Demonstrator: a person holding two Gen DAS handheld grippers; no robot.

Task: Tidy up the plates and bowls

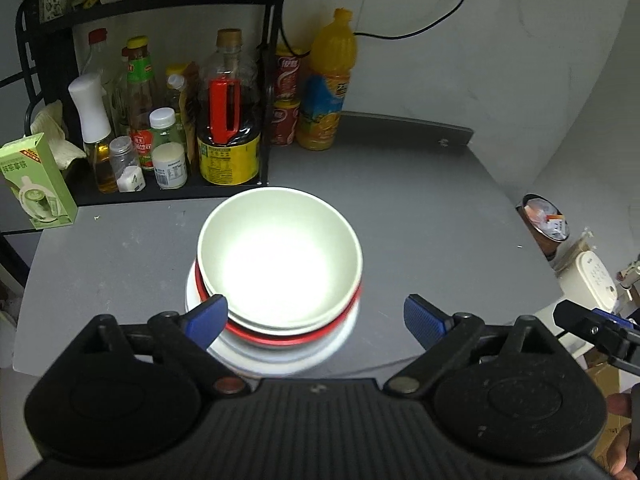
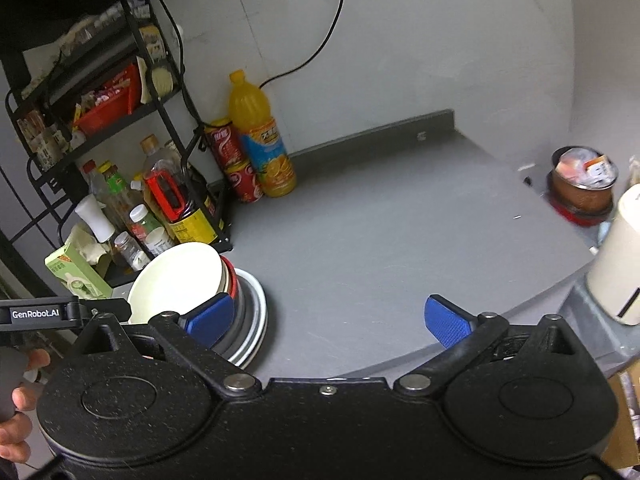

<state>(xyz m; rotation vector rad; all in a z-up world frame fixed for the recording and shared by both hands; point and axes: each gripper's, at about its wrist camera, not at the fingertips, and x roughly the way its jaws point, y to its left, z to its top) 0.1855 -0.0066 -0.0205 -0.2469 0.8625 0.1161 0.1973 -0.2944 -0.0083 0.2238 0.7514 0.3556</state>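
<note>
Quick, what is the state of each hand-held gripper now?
Left hand-held gripper: open, holding nothing, above the bowl stack.
Right hand-held gripper: open, holding nothing.

Bowls (image 1: 280,256) on plates (image 1: 280,354) — rack (image 1: 168,184) behind

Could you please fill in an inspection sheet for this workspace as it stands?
Surface: grey table, mostly bare.
Job's things: white bowl nested on a red-rimmed bowl, stacked on white plates.
Clutter: juice bottle and cans at the wall; green carton.
Grippers: left gripper and right gripper open, holding nothing.
Cables: black cable on the wall.
Surroundings: rack of condiment bottles; full bin beyond the table's edge.
</note>
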